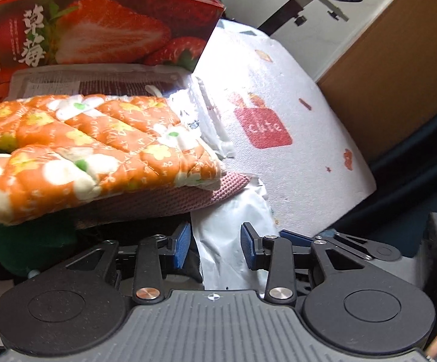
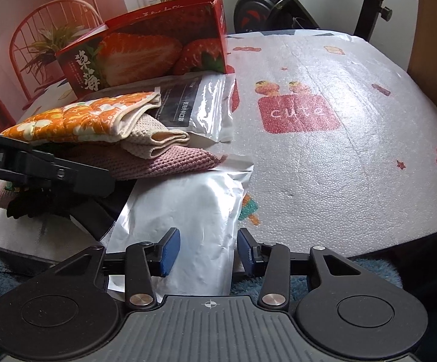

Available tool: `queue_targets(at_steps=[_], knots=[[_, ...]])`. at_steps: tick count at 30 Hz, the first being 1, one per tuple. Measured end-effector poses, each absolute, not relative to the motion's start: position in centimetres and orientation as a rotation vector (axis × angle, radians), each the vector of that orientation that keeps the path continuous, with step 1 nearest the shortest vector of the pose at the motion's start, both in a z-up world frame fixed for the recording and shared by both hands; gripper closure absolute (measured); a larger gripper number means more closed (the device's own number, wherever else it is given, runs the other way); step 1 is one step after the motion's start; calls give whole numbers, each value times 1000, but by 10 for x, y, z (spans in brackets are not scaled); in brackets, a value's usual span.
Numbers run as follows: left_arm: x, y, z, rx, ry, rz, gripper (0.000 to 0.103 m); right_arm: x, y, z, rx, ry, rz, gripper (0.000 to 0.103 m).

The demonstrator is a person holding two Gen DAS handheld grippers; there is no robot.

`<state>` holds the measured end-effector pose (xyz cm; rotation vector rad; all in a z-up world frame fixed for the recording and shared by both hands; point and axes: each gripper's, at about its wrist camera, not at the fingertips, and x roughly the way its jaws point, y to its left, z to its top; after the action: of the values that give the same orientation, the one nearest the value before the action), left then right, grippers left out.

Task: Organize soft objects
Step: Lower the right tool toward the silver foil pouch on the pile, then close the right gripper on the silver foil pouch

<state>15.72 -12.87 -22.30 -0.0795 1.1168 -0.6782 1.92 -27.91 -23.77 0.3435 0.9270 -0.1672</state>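
Observation:
A silver foil pouch (image 2: 188,205) lies on the white foam-topped table (image 2: 339,181), its near end over the front edge. My right gripper (image 2: 206,252) is shut on that near end, blue pads against both sides. My left gripper (image 1: 215,246) is shut on the same pouch (image 1: 227,220) close beside it. Left of the pouch is a stack of cloths: an orange floral quilted cloth (image 1: 82,150) on top, a beige waffle cloth (image 2: 155,138) under it, and a pink knitted cloth (image 2: 164,160) at the bottom. Something green (image 1: 22,241) lies under the stack's near end.
A red strawberry box (image 2: 146,57) stands open behind the stack. A second foil pouch with a dark label (image 2: 194,105) lies between box and cloths. A wooden panel (image 1: 399,60) rises at the right. Exercise gear (image 2: 263,6) stands behind the table. A blue fluffy rug (image 2: 369,271) lies below.

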Motion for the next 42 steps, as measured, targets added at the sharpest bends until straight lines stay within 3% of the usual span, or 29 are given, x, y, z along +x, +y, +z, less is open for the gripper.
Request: queue_targets(at_steps=[10, 27, 32, 36, 42], knots=[[169, -132, -262, -136, 1173, -689, 64, 17, -285, -240, 378, 919, -187, 63], [167, -142, -270, -172, 1131, -740, 67, 18, -291, -244, 414, 904, -193, 63], [159, -133, -274, -211, 1122, -749, 71, 20, -288, -245, 398, 895, -185, 63], [157, -123, -282, -268, 1137, -723, 85, 20, -288, -246, 400, 881, -186, 63], [145, -133, -277, -167, 1088, -716, 86, 20, -288, -246, 400, 873, -175, 65]])
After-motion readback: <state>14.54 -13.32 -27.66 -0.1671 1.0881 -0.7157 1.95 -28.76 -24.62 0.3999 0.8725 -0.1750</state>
